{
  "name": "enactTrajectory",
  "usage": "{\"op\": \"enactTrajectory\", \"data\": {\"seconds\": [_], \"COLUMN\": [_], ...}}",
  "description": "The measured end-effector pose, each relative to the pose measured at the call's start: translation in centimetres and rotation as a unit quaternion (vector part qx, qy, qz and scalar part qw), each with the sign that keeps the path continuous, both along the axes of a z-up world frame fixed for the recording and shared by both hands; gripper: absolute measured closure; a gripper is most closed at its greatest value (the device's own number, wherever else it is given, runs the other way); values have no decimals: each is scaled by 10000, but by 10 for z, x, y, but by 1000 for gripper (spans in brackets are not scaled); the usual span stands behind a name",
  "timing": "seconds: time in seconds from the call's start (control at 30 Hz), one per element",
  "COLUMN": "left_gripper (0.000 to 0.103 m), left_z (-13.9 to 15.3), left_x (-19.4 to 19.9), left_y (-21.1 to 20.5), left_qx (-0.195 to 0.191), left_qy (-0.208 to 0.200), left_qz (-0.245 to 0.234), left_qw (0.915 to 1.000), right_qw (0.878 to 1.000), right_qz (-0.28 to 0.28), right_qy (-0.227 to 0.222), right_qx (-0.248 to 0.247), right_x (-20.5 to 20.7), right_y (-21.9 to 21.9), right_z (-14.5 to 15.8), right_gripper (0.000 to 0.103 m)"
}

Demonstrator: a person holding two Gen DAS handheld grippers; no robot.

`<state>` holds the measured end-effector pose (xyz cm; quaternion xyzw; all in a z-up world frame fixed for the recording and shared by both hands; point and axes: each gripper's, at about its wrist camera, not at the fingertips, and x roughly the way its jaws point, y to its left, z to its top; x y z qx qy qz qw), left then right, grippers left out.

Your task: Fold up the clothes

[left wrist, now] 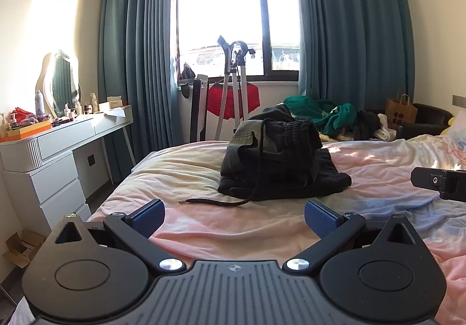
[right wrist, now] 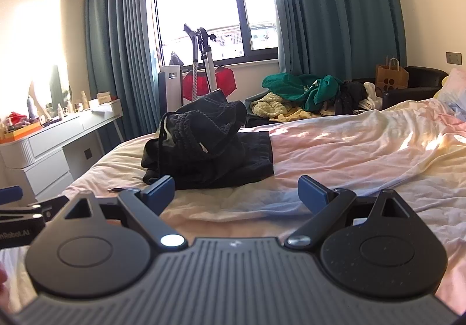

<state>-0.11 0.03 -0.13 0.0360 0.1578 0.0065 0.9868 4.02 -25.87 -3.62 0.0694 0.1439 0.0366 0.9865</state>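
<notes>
On the bed [left wrist: 262,226] dark trousers [left wrist: 279,162] sit bundled, seemingly half folded; unfolded clothes [right wrist: 308,92] wait beyond. Left gripper [left wrist: 234,215] and right gripper [right wrist: 236,194] gape wide, empty.

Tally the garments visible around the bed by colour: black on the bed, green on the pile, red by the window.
Black shorts on the bed: 1
Green garment on the pile: 1
Red garment by the window: 1
Total: 3

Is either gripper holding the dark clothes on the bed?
No, the left gripper and right gripper are both open, short of the dark clothes.
</notes>
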Motion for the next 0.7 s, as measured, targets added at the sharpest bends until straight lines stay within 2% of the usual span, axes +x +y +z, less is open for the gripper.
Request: {"op": "enactTrajectory", "data": {"seconds": [0.13,0.3,0.7], "left_gripper": [0,0,0], "left_z": [-3,8,8], "left_x": [0,5,-9], "left_y": [-1,-2,-5], "left_qx": [30,44,183], "left_qy": [41,132,17], "left_qz": [-4,5,64], "left_qw": [10000,9999,9998], "right_qw": [10000,10000,10000], "right_qz": [-11,-22,-63], "right_qy": [20,37,-27], "right_qx": [3,11,38], "right_x": [1,2,-3], "right_y": [0,1,-2], "right_z": [0,0,0], "right_gripper": [10,10,10]}}
